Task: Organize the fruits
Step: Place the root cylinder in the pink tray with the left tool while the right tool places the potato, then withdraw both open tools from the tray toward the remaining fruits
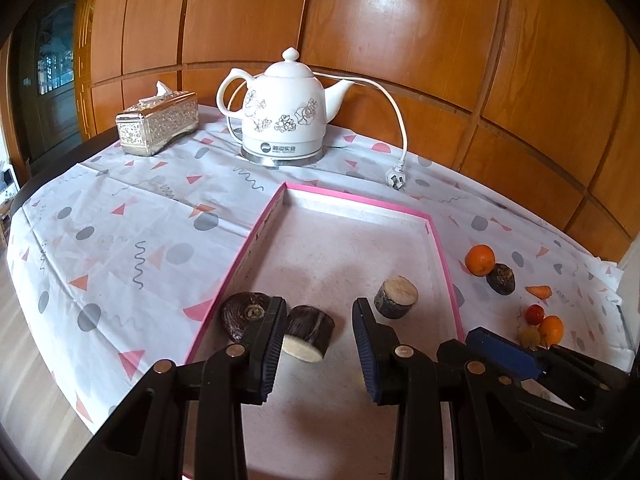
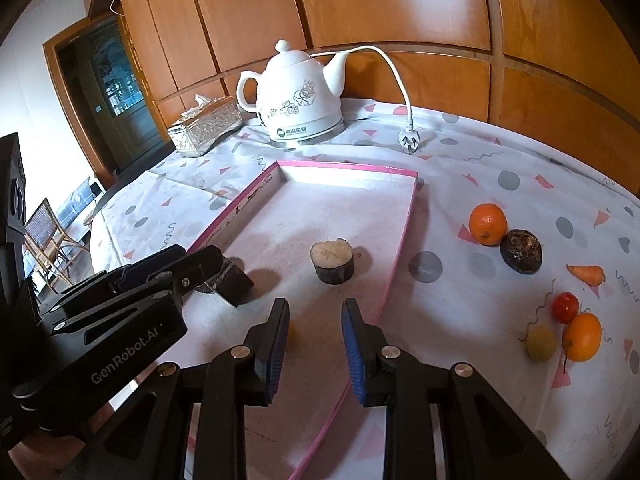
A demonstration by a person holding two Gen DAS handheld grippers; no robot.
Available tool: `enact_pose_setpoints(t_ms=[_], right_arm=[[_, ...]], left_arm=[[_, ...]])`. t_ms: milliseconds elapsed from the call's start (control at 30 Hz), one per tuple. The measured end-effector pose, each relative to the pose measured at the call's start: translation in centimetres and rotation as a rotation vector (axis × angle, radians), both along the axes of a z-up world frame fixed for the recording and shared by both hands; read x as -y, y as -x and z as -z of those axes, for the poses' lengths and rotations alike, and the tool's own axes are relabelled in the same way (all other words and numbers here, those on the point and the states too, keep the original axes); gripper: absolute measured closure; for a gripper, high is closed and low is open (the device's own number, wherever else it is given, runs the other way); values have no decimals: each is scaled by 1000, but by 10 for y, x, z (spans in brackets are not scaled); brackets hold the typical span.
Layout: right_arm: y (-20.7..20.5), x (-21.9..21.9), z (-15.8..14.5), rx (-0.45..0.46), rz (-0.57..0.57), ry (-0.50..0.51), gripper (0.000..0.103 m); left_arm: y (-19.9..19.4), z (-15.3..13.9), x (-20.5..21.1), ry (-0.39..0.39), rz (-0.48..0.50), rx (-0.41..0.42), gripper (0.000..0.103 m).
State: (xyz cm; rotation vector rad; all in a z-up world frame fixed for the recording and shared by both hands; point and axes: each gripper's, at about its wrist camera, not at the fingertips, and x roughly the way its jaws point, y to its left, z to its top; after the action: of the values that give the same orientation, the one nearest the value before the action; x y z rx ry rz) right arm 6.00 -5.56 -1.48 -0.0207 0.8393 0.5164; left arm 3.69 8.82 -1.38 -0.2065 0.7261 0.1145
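Left gripper (image 1: 320, 344) hovers over the pink tray (image 1: 436, 232), fingers spread and empty; a dark cut chunk (image 1: 308, 332) lies right at its left finger, another (image 1: 396, 297) just ahead-right. Right gripper (image 2: 316, 344) is parted too, holding nothing. The loose fruit, orange (image 2: 487, 223) first, sits right of its fingers on the tabletop (image 2: 520, 160), nearer this hand, tray rim between.

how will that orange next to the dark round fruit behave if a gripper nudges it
The orange looks round and smooth, so it would probably roll on the flat tablecloth. It touches the dark fruit, which may block it or get shoved. It seems firm enough to grip.
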Motion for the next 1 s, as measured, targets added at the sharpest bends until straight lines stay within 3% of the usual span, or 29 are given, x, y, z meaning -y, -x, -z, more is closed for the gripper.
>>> enact_pose_setpoints(t_ms=[1000], right_arm=[[22, 48, -5, 90, 224, 51, 69]], left_arm=[[18, -10, 45, -48, 104, 30, 56]])
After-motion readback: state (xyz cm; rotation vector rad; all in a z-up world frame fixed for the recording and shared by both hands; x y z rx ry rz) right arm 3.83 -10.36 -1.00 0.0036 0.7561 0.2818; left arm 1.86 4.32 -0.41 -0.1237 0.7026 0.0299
